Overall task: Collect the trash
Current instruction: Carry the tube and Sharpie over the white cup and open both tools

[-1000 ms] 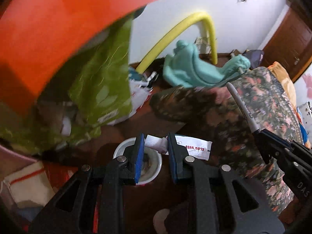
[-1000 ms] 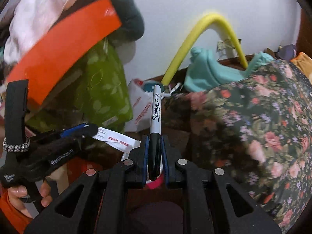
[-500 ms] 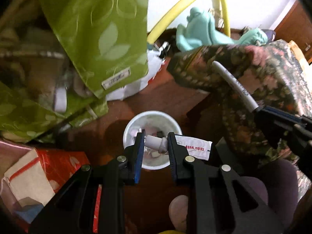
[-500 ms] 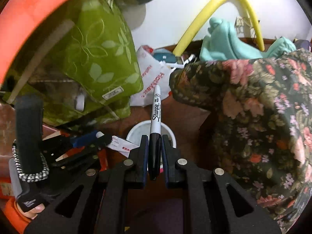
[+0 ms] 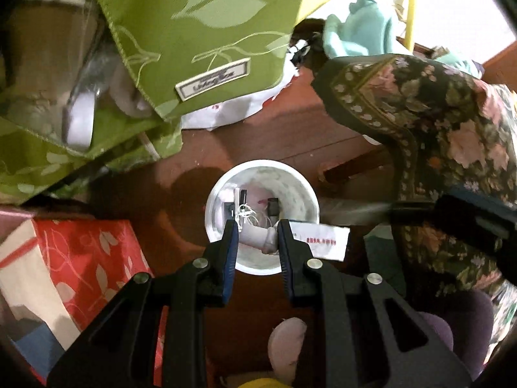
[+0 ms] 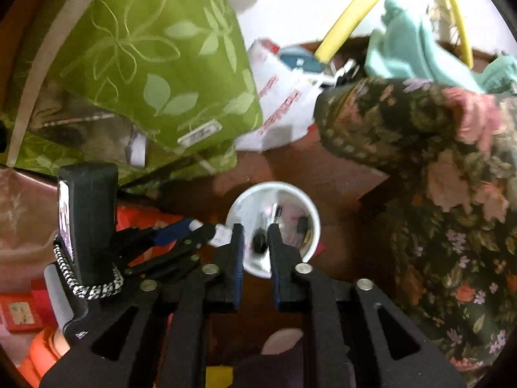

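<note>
From my left wrist camera, my left gripper (image 5: 257, 236) is closed on a white tube (image 5: 258, 241) with a red-printed label trailing to the right. It hangs right over the near rim of the white bin (image 5: 310, 194) on the brown floor (image 5: 274, 135), and the bin already holds bits of rubbish. A green leaf-print bag (image 5: 200, 32) sits far left, a red box (image 5: 87, 258) near left, and a flowered cloth (image 5: 452, 129) drapes on the right. The right gripper shows only as a dark blur at the right edge.

From my right wrist camera, my right gripper (image 6: 255, 242) has its jaws parted a little, and a dark marker (image 6: 258, 244) sits between them, seen end-on, pointing down into the bin (image 6: 310, 213). I cannot tell whether the pads are touching it. The left gripper (image 6: 206, 231) pokes in from the left, its tube (image 6: 221, 234) at the bin's left rim.

I judge this to be the drop step: next I should open the left jaws over the bin, keeping the trailing label inside the rim
</note>
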`<state>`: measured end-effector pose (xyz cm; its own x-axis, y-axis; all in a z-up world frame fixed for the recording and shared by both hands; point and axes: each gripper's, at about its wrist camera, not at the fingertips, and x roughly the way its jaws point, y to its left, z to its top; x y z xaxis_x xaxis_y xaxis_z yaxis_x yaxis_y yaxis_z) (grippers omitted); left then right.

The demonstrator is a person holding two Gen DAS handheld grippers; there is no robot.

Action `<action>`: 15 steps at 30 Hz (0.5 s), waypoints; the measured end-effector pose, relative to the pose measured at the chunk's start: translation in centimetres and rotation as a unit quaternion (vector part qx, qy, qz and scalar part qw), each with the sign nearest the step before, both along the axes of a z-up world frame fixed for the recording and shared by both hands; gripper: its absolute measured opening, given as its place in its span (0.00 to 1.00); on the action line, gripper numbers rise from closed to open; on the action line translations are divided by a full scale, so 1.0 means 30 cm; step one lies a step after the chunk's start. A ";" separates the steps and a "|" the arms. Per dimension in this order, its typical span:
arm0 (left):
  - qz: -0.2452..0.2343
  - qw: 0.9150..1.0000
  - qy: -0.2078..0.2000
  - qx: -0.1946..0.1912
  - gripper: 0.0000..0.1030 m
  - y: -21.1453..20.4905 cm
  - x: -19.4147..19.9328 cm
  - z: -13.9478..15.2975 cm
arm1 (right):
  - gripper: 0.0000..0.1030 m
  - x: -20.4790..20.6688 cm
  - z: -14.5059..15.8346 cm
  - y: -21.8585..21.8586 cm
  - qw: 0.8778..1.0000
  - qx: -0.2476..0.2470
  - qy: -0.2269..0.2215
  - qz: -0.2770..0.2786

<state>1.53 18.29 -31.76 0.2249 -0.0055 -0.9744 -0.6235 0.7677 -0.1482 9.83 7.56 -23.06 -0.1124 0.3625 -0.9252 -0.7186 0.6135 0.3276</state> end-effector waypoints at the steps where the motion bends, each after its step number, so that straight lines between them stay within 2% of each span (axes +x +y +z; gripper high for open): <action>1: 0.004 1.000 0.005 -0.001 0.27 0.001 -0.001 -0.007 | 0.30 0.004 -0.014 0.008 1.000 -0.005 0.010 0.001; 2: 0.006 1.000 0.009 -0.001 0.29 0.002 -0.004 -0.012 | 0.35 0.002 -0.017 0.007 1.000 -0.004 0.008 0.000; 5: 0.001 1.000 0.018 -0.006 0.31 -0.007 -0.013 -0.020 | 0.36 -0.007 -0.013 -0.006 1.000 -0.015 -0.016 0.002; 9: -0.004 1.000 0.017 -0.022 0.31 -0.017 -0.025 -0.016 | 0.36 -0.010 0.004 -0.046 0.999 -0.017 -0.027 0.002; 15: -0.019 1.000 -0.013 -0.017 0.31 -0.057 -0.020 0.076 | 0.36 -0.012 0.085 -0.132 0.998 -0.005 -0.058 -0.018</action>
